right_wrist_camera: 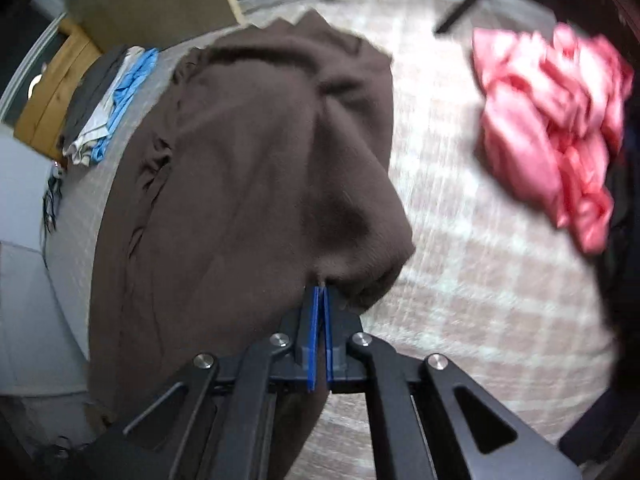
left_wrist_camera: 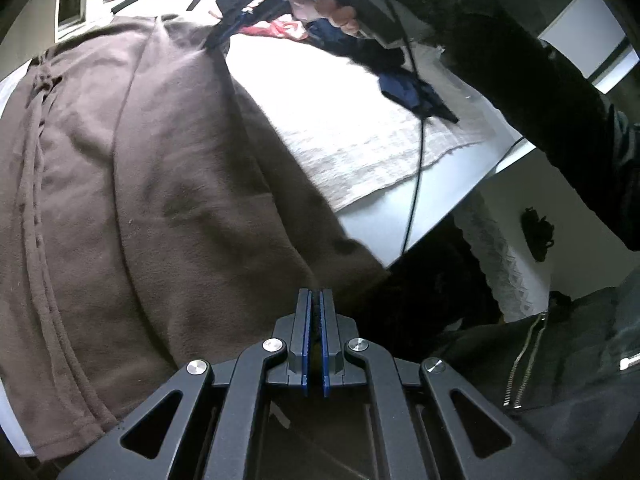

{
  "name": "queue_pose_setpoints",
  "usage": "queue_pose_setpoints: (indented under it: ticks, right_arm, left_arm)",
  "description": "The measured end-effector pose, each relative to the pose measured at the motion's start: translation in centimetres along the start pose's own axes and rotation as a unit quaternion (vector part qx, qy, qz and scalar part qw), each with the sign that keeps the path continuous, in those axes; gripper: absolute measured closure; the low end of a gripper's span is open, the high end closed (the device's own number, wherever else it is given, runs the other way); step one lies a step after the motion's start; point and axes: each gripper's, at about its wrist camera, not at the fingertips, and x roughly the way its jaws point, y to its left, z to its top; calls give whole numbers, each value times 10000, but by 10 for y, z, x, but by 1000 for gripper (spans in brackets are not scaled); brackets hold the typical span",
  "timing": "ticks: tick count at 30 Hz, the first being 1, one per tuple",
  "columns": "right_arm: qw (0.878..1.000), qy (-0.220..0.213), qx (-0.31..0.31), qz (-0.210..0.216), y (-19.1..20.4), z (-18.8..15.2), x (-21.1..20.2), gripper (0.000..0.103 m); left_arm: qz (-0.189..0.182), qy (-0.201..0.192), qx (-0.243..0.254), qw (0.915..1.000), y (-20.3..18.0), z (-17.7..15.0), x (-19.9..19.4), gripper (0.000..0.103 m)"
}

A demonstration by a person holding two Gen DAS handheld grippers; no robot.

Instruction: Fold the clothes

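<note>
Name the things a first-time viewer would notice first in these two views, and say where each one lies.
A large brown garment fills both views, spread over a pale checked cloth; the right gripper pinches a fold of it. A crumpled pink garment lies apart to its right, and a small folded stack lies beyond its left edge.

The left gripper (left_wrist_camera: 316, 300) and right gripper (right_wrist_camera: 322, 294) are both pinched closed, each clamping brown cloth (right_wrist_camera: 248, 168).

The garment (right_wrist_camera: 248, 184) lies spread on the cloth-covered surface (right_wrist_camera: 460, 240). A crumpled heap of clothes (right_wrist_camera: 552, 128) sits apart toward the right edge. A folded stack (right_wrist_camera: 108, 104) lies at the far left edge.
</note>
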Motion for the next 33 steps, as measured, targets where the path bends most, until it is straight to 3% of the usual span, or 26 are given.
queue_pose_setpoints:
  ticks: [6,8,11,14,16,21,23,27,28,30,33]
  right_arm:
    - [9989,71,-273,-366,5,3,12,100]
    - [9981,94,-364,-487,7,4,15,99]
    - [9975,96,-432,-547,6,2,10,87]
    - [9985,37,-379,-386,-3,-5,-15,85]
    - [9990,-18,-350,-280,-8,-10,-32,85]
    - [9958,-793,-455,-92,0,14,-60,84]
    - [9966,-664,-494,-44,7,27,-39,84]
    - [9963,-193,-636,-553,14,50,22,84]
    - [9956,-74,-651,-675,14,53,34,84]
    - [9963,-90,-644,-568,12,56,32,84]
    - [9976,-278,-528,-338,3,55,12,83]
  left_arm:
    - [140,66,287,9995,-19,13,20,100]
    - [152,395,247,9988,-18,13,39,97]
    - [32,764,114,9970,-20,9,48,89]
    - [-16,589,235,9980,-23,2,20,85]
    - [80,325,-7,9994,-6,0,-7,80]
    - [679,41,-721,9951,48,5,-22,80]
    - [704,41,-710,9950,54,11,-12,80]
    - [768,386,-583,9946,56,11,21,81]
    - [852,296,-439,9950,53,9,21,80]
    - [998,441,-422,9931,53,7,18,80]
    - [1005,299,-485,9933,45,4,-2,80]
